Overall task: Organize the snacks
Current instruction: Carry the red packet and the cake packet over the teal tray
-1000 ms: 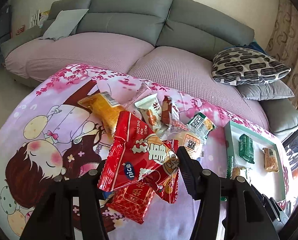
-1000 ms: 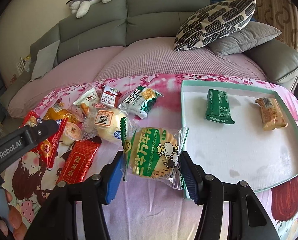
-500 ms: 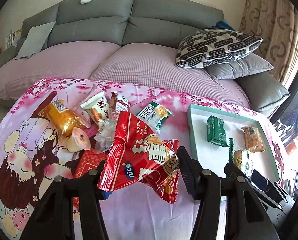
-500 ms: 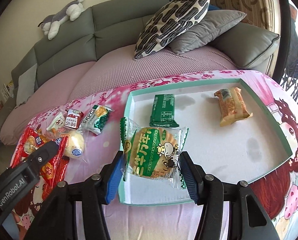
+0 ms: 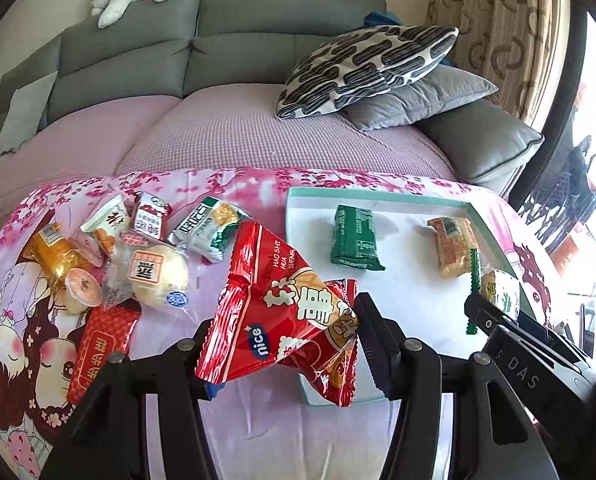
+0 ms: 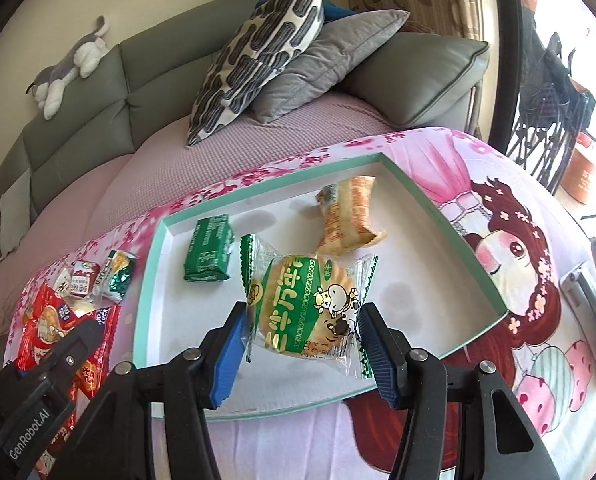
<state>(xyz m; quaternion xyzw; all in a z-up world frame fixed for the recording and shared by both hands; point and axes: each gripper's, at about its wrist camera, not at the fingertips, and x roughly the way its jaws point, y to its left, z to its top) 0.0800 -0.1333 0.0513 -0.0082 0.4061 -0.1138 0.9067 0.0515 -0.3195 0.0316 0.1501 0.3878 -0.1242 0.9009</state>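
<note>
Sofa: the grey sectional sofa (image 5: 226, 60) with its pink cover stands behind my worktop, with patterned and grey cushions at its right end.
Worktop: the surface under the pink cartoon-print cloth (image 5: 258, 432) carries everything I sort.
Tray: the shallow white tray with a mint-green rim (image 6: 453, 236) lies on the right half of the cloth; it already holds a dark green foil packet (image 6: 209, 255) and an orange-and-white wrapped cake (image 6: 347, 216), well apart.
Loose pile: on the left of the cloth, a clear-wrapped round bun (image 5: 154, 272), a flat red sachet (image 5: 100, 348) and other small packs still wait.
Left hand-held gripper (image 5: 288, 336): it is closed on a crinkly red foil snack bag (image 5: 282, 312), which hangs over the tray's near left corner.
Right hand-held gripper (image 6: 299, 330): it pinches a clear-and-green wrapped round cracker (image 6: 305, 304) by both sides, hovering above the tray's bare near middle.
Doing it well: I judge I should lower the cracker close to the tray floor before I let go, in the open patch in front of the other two packs, so it lands flat.
Care: the red bag is bulky, so I should keep my two tools apart and give it its own space at the left end.
</note>
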